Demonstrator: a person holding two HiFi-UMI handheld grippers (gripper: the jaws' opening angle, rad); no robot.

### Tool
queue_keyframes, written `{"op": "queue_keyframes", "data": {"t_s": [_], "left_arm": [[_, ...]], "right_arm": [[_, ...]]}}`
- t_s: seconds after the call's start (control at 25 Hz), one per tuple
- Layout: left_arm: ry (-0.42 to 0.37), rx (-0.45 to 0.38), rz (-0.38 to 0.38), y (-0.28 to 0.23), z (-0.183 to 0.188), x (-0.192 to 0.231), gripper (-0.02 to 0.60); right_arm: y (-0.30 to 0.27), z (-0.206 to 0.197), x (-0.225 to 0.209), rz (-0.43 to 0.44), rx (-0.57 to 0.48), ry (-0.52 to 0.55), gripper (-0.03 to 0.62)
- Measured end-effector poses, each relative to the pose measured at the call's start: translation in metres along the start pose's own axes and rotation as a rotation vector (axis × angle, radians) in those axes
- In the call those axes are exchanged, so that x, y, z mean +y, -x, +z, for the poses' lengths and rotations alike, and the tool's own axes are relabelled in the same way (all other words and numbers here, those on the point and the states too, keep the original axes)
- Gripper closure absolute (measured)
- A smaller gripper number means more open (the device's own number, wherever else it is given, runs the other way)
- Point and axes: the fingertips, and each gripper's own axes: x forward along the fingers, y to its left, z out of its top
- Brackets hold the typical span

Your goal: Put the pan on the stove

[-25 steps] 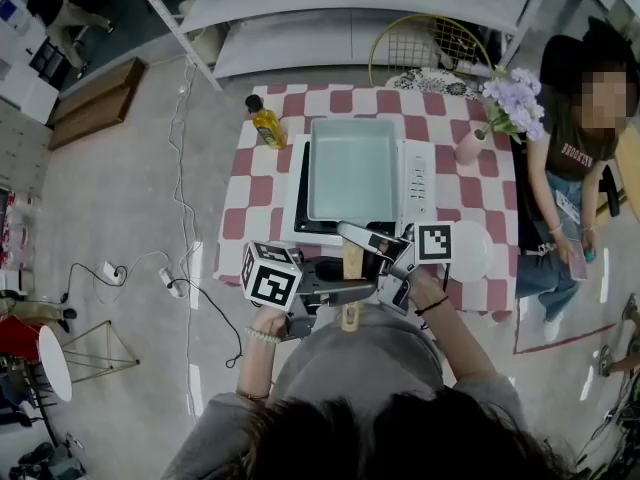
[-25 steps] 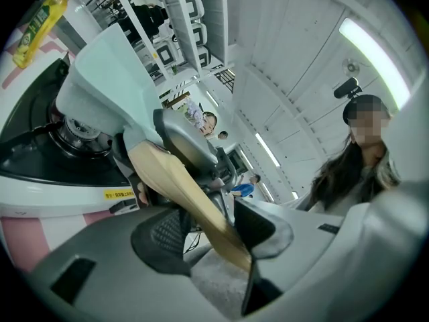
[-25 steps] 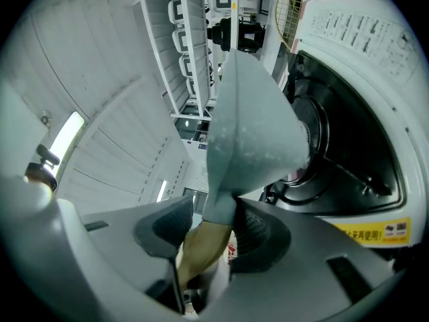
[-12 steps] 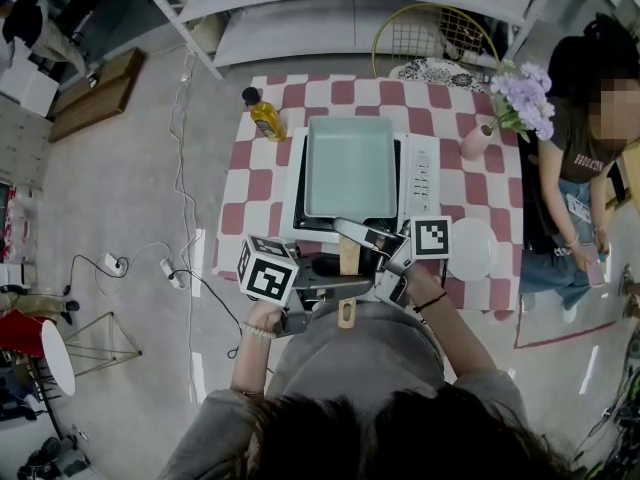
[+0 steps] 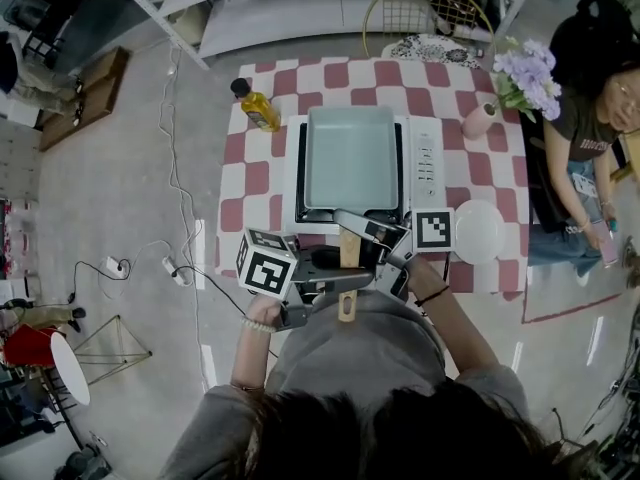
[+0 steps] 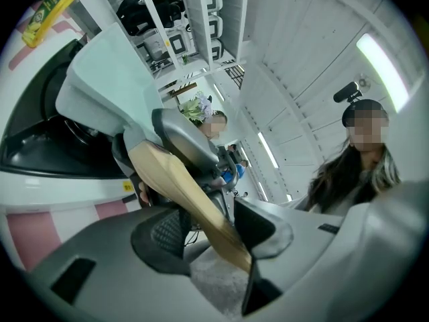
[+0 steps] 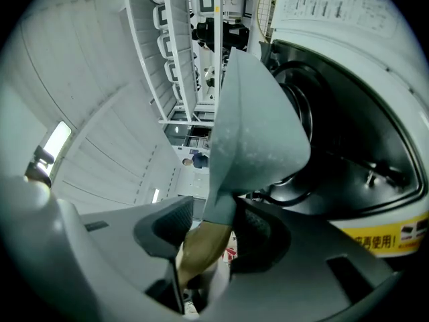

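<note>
A pale teal rectangular pan [image 5: 350, 158] lies over the black burner of the white stove [image 5: 422, 168] on the checked table. Its wooden handle [image 5: 348, 268] points back toward me. My left gripper [image 5: 325, 286] is shut on the far end of that handle [image 6: 181, 186], which runs slantwise between the pads. My right gripper [image 5: 378, 246] is shut on the handle [image 7: 201, 247] close to the pan's body [image 7: 251, 126]. In the right gripper view the pan looks tilted above the burner [image 7: 348, 146]. I cannot tell whether it rests on it.
A yellow oil bottle [image 5: 255, 108] stands at the table's far left corner. A pink vase with purple flowers [image 5: 480, 118] is at the far right, and a white plate [image 5: 478, 230] lies right of the stove. A person [image 5: 590, 148] sits beside the table's right edge. Cables [image 5: 180, 268] trail on the floor at left.
The pan and both grippers keep the same place against the stove. Only the head view has drifted a little, so the table sits slightly higher in the frame.
</note>
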Motion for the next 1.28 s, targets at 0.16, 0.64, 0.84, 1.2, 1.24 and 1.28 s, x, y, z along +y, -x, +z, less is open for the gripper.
{"op": "queue_keyframes", "data": {"t_s": [0.16,0.64,0.84,1.2,1.24,1.28], "left_arm": [[0.003,0.009,-0.012,0.002,0.000,0.003,0.376],[0.006,0.046,-0.010,0.002,-0.003,0.010,0.376],[0.000,0.055,-0.001,-0.001,-0.007,0.012,0.376],[-0.013,0.086,0.026,-0.002,-0.013,0.018,0.377],[-0.014,0.092,0.031,-0.002,-0.014,0.018,0.376],[-0.016,0.098,0.035,-0.002,-0.015,0.019,0.377]], "right_arm": [[-0.001,0.001,-0.004,-0.010,-0.013,-0.005,0.405],[-0.001,0.002,-0.010,-0.024,-0.034,0.001,0.405],[0.001,0.001,-0.012,-0.022,-0.033,0.001,0.407],[0.002,-0.001,-0.018,-0.035,-0.040,-0.002,0.411],[0.002,-0.001,-0.018,-0.037,-0.040,-0.002,0.413],[0.002,-0.001,-0.019,-0.038,-0.041,-0.004,0.414]]}}
